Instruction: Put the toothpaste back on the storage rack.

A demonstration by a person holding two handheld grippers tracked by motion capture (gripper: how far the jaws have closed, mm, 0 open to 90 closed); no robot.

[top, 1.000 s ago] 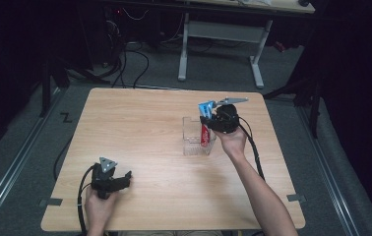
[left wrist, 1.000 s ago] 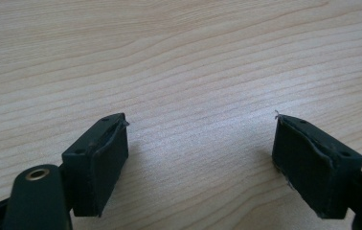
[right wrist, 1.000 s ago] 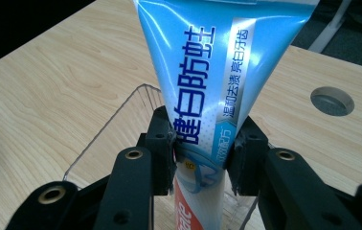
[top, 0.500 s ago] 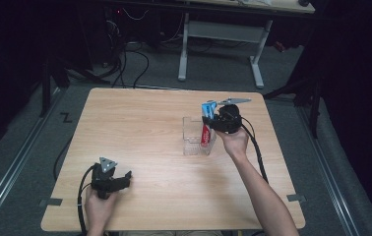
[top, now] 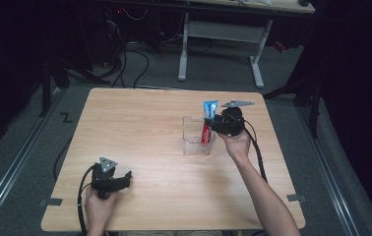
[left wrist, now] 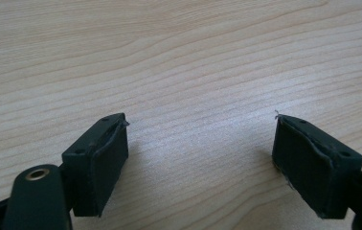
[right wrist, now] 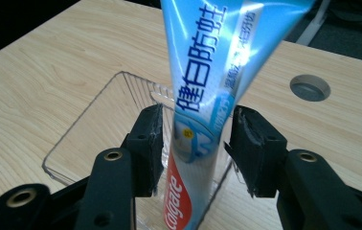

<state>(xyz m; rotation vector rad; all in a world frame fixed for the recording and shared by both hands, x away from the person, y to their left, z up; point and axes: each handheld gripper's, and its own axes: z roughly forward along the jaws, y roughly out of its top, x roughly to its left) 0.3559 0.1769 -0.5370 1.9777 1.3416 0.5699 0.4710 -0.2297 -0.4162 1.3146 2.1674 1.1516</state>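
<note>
Right gripper view | toothpaste tube (right wrist: 203, 96) upright in clear box (right wrist: 88, 129) | right fingers (right wrist: 143, 143) just released, left fingers (left wrist: 97, 163) spread

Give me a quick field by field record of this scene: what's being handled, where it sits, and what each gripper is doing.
item handled: toothpaste tube, blue and white with a red lower end
position: standing upright, lower end inside the clear plastic container
container place: on the wooden table, right of centre
right gripper: jaws have just been opening; the tube stands between the pads, with gaps on both sides
left gripper: open, nothing between the jaws, low over bare tabletop near the front left corner
</note>
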